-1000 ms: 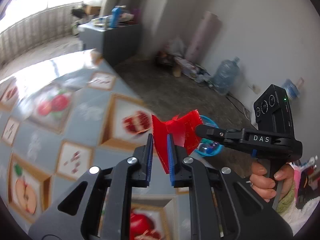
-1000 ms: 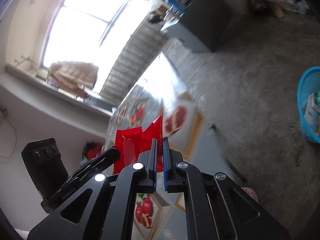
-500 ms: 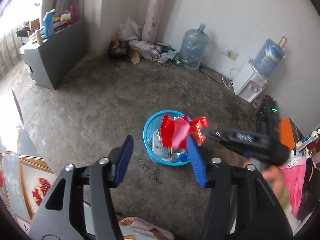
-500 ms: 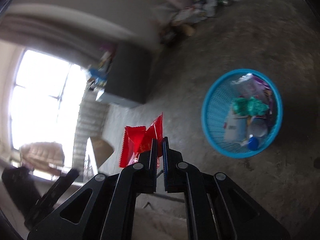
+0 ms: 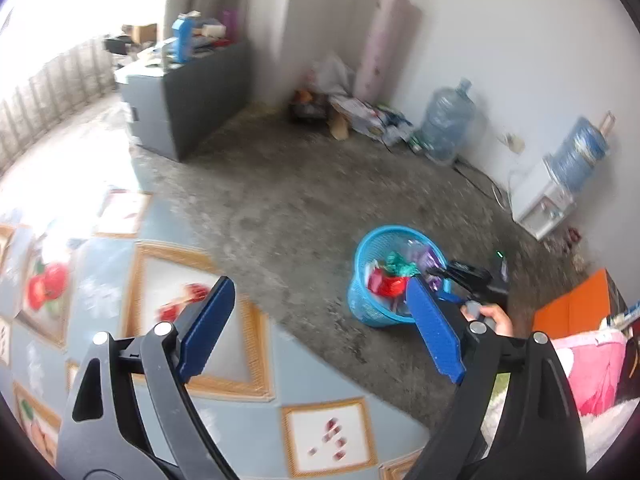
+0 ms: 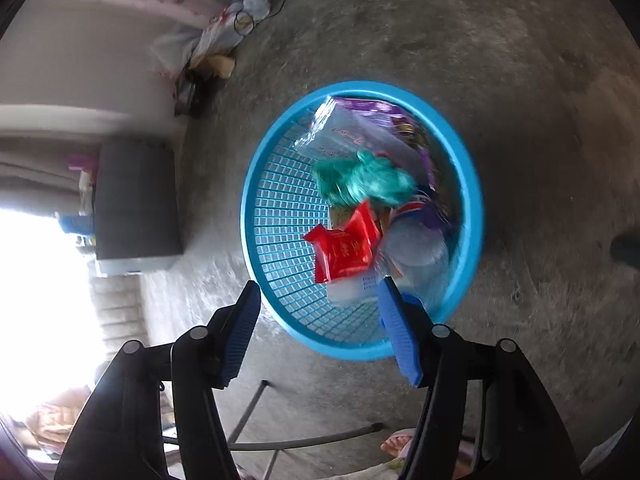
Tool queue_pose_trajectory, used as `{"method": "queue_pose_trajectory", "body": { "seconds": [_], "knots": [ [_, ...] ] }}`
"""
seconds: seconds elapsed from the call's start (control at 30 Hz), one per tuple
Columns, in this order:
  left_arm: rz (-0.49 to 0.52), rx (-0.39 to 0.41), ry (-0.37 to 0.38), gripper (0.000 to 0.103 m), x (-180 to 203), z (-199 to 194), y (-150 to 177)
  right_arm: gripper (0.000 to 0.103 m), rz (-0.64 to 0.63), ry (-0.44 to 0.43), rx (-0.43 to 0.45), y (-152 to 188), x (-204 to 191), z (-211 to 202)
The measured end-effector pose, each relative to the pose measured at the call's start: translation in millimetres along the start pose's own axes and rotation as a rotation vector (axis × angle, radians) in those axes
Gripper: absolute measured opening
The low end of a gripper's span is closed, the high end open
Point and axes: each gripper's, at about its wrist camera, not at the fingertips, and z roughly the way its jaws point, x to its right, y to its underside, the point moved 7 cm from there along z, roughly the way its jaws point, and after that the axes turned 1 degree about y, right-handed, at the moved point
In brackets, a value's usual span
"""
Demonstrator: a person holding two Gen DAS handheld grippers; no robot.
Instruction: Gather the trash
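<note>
A red wrapper (image 6: 346, 246) lies inside the blue mesh basket (image 6: 280, 216) on the floor, among a green wrapper (image 6: 360, 180), clear plastic and purple packets. My right gripper (image 6: 320, 332) hangs above the basket's near rim, its jaws opening with nothing between them. In the left wrist view the same basket (image 5: 362, 306) stands on the concrete floor with the red wrapper (image 5: 384, 282) in it. My left gripper (image 5: 320, 328) is over the table edge, jaws opening and empty. The right gripper (image 5: 460, 276) and a hand (image 5: 494, 318) show beside the basket.
A fruit-patterned tablecloth (image 5: 120, 280) covers the table at lower left. A grey cabinet (image 5: 188, 100), water bottles (image 5: 446, 124), a dispenser (image 5: 540, 200) and floor clutter line the far wall. Metal table legs (image 6: 256, 412) run below the right gripper.
Both grippers let go of the red wrapper, which dropped into the basket. The right gripper swung down over the basket and opened. The left gripper opened wide and swung back toward the table.
</note>
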Motion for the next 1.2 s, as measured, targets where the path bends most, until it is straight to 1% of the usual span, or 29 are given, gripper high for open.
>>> {"method": "queue_pose_trajectory", "body": {
  "seconds": [0.1,0.13,0.2,0.27,0.33,0.4,0.43,0.47,0.53,0.6,0.63,0.67,0.7,0.77,0.83,0.87,0.93,0.97,1.0,1.1,1.2],
  "knots": [
    [-0.054,0.053,-0.02,0.087,-17,-26,1,0.061,-0.047,-0.009,0.057,3,-5,-28],
    [-0.075,0.081,-0.026,0.09,-22,-36,1,0.062,-0.071,-0.013,0.078,4,-11,-40],
    [-0.101,0.133,-0.037,0.091,-28,-54,2,0.062,-0.135,-0.016,0.129,7,-26,-64],
    [-0.12,0.184,-0.046,0.092,-30,-72,3,0.064,-0.211,-0.022,0.179,11,-47,-89],
    [-0.128,0.212,-0.048,0.093,-30,-85,5,0.067,-0.292,-0.036,0.224,20,-75,-112],
    [-0.132,0.233,-0.06,0.094,-29,-97,7,0.071,-0.405,-0.05,0.275,38,-108,-136],
    [-0.136,0.252,-0.079,0.094,-30,-106,8,0.075,-0.465,-0.054,0.3,49,-124,-149],
    [-0.139,0.271,-0.096,0.094,-31,-113,10,0.081,-0.534,-0.057,0.329,62,-142,-162],
    [-0.141,0.31,-0.127,0.094,-33,-129,13,0.086,-0.667,-0.058,0.379,92,-173,-185],
    [-0.143,0.337,-0.154,0.094,-35,-143,17,0.092,-0.773,-0.078,0.412,120,-193,-205],
    [-0.148,0.341,-0.179,0.094,-37,-149,19,0.095,-0.834,-0.088,0.422,138,-204,-213],
    [-0.156,0.342,-0.214,0.094,-39,-153,20,0.096,-0.876,-0.094,0.422,152,-211,-219],
    [-0.169,0.344,-0.258,0.094,-43,-159,24,0.096,-0.914,-0.099,0.419,166,-217,-223],
    [-0.189,0.351,-0.321,0.094,-50,-169,29,0.096,-0.982,-0.097,0.401,193,-226,-226],
    [-0.211,0.359,-0.404,0.094,-59,-180,39,0.096,-1.039,-0.098,0.388,216,-232,-229],
    [-0.22,0.361,-0.458,0.094,-63,-186,45,0.096,-1.062,-0.093,0.386,225,-234,-229],
    [-0.235,0.367,-0.545,0.094,-72,-196,56,0.096,-1.106,-0.08,0.393,242,-235,-236],
    [-0.242,0.369,-0.572,0.094,-76,-199,60,0.096,-1.131,-0.074,0.403,252,-237,-241],
    [-0.25,0.369,-0.584,0.094,-78,-203,66,0.096,-1.158,-0.073,0.413,261,-239,-246],
    [-0.278,0.332,-0.61,0.094,-88,-207,82,0.096,-1.244,-0.088,0.43,288,-244,-264],
    [-0.338,0.3,-0.631,0.094,-97,-208,97,0.096,-1.304,-0.098,0.416,311,-247,-276]
  ]
}}
